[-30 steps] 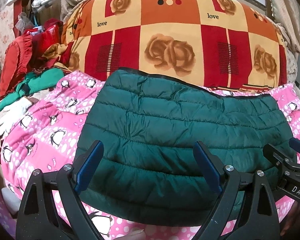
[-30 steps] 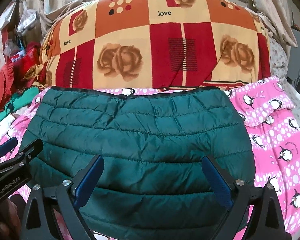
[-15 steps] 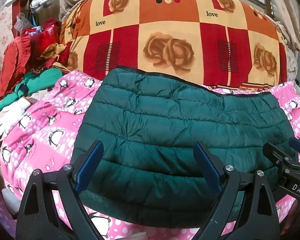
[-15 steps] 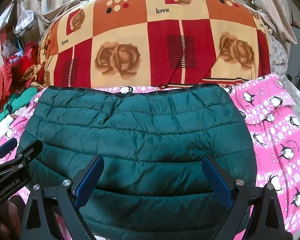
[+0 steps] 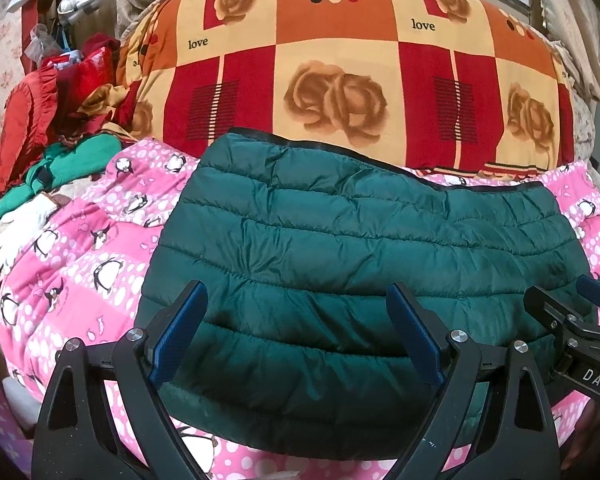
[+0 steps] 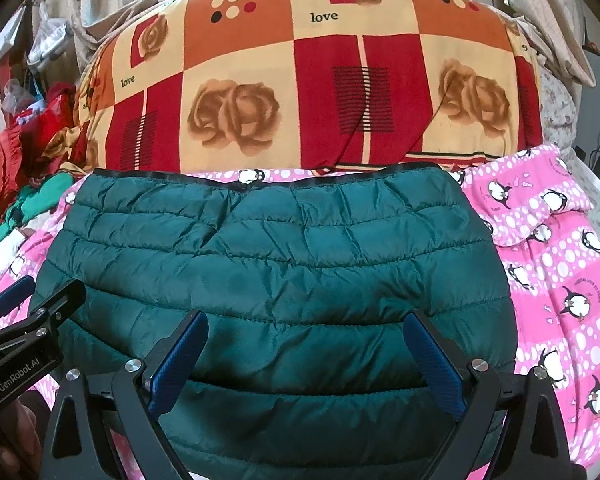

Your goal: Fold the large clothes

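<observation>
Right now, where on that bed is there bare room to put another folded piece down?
The pink penguin blanket lies bare right of the green quilted jacket, and in a smaller patch at its left. Behind, the rose-print quilt rises like a wall, and the heap of clothes crowds the far left.

Both the left gripper (image 5: 296, 336) and the right gripper (image 6: 306, 356) have black frames, blue finger pads (image 5: 178, 334), silver screws and white lettering.
</observation>
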`<state>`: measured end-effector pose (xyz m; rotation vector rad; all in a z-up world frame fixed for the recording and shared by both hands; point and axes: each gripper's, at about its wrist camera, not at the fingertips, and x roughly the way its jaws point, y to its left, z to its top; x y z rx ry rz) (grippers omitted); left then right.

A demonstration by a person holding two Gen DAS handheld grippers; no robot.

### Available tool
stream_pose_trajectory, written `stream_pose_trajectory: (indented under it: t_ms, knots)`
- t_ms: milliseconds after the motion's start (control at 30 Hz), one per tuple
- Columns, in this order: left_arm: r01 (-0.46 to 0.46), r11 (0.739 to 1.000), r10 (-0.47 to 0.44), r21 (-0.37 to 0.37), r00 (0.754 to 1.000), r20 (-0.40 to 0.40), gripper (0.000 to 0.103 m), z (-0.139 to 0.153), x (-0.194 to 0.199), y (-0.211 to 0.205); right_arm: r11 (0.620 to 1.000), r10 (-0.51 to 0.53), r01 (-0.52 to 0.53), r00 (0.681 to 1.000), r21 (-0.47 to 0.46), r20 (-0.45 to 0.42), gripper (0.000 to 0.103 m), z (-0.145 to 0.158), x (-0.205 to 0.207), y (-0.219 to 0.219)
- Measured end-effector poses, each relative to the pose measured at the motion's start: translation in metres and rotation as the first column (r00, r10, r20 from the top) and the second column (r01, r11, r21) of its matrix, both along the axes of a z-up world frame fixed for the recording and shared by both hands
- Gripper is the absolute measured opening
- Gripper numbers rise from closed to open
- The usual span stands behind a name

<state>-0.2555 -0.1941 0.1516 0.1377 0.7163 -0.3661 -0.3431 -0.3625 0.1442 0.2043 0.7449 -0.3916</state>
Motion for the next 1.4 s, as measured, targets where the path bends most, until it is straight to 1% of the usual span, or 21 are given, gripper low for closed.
stream_pose_trajectory:
  t_ms: [1400]
  knots:
    - [0.023,1.000,-0.023,0.013,1.000,-0.008,0.091,-0.002,0.005,-0.006,1.000,-0.003,0.003,1.000,0.009,-0.025,0.097,-0.004,0.004,-0.011]
